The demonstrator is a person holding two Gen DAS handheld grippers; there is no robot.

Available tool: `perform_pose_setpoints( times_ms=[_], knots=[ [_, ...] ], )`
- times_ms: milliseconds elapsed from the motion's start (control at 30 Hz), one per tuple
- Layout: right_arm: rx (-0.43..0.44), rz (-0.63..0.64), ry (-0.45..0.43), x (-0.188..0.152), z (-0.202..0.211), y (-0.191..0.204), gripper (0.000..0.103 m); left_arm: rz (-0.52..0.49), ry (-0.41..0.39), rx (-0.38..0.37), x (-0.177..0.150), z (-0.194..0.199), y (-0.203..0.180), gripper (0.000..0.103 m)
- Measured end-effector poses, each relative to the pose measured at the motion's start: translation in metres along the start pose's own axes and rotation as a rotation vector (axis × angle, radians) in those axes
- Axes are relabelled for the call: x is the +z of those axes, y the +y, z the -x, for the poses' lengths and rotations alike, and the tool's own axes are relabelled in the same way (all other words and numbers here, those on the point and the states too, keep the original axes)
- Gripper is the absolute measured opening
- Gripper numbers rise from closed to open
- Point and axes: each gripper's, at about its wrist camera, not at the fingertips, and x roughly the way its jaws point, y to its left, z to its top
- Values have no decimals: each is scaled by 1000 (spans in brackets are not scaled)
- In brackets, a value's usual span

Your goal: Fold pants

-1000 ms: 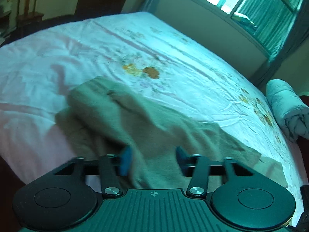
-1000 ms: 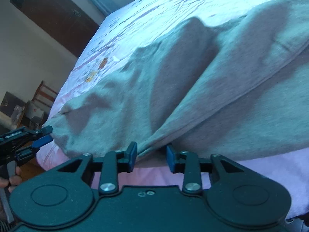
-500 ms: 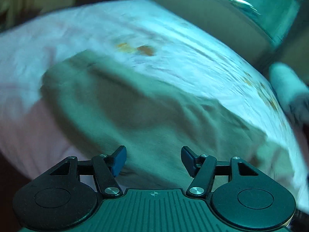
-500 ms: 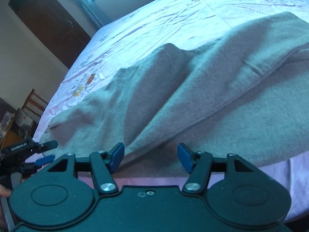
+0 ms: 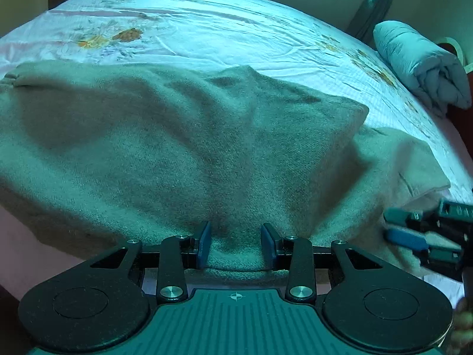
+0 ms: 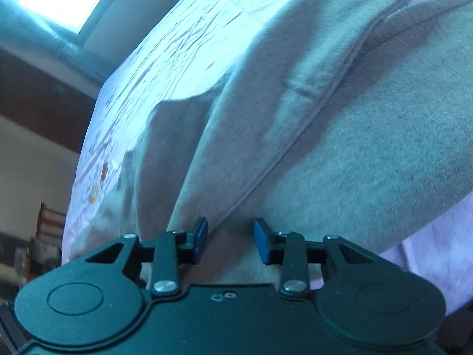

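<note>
We are at the grasping step of the fold. The grey-beige fleece pants (image 5: 183,148) lie rumpled along the near edge of the bed with its pale floral sheet (image 5: 236,35), one layer already lapped over another, and both tools are at the near hem.

The left gripper (image 5: 236,244) has a bunched bit of the pants' edge between its blue pads, and its jaws are closing; a gap shows on either side of the cloth, so the pinch does not look finished. The right gripper (image 6: 230,241) is the same story — jaws closing, fabric and a seam line running between the pads, not yet clamped (it also shows at the right edge of the left wrist view (image 5: 414,233), low over the cloth).

A rolled pale-blue quilt (image 5: 419,65) sits well apart at the far corner of the bed.

Next, we judge, both pinches must seat firmly on the hem — then a matched lift and carry across, or the layers will slip apart.
</note>
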Motion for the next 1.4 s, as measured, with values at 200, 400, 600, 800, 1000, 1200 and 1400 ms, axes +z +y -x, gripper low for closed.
perform_pose_setpoints(
  times_ms=[200,400,600,800,1000,1200,1400],
  knots=[
    [-4,-127,-38,13,-11,-13,12,13,5,-1,0,-1,4,34],
    [33,-194,-72,11,-9,-25,0,12,7,-2,2,-3,5,34],
    [5,-30,-153,-7,31,-17,0,5,4,-3,3,-3,6,34],
    [-8,48,-204,-33,71,-20,0,-17,-3,-5,1,-1,5,34],
    [24,-96,-131,-24,49,-47,16,-16,-3,-11,1,0,6,34],
    [73,-192,-133,-2,26,-60,25,-10,-2,-9,2,-1,6,34],
    [57,-135,-135,-1,17,-44,1,-17,-3,-3,1,-1,4,34]
  ],
)
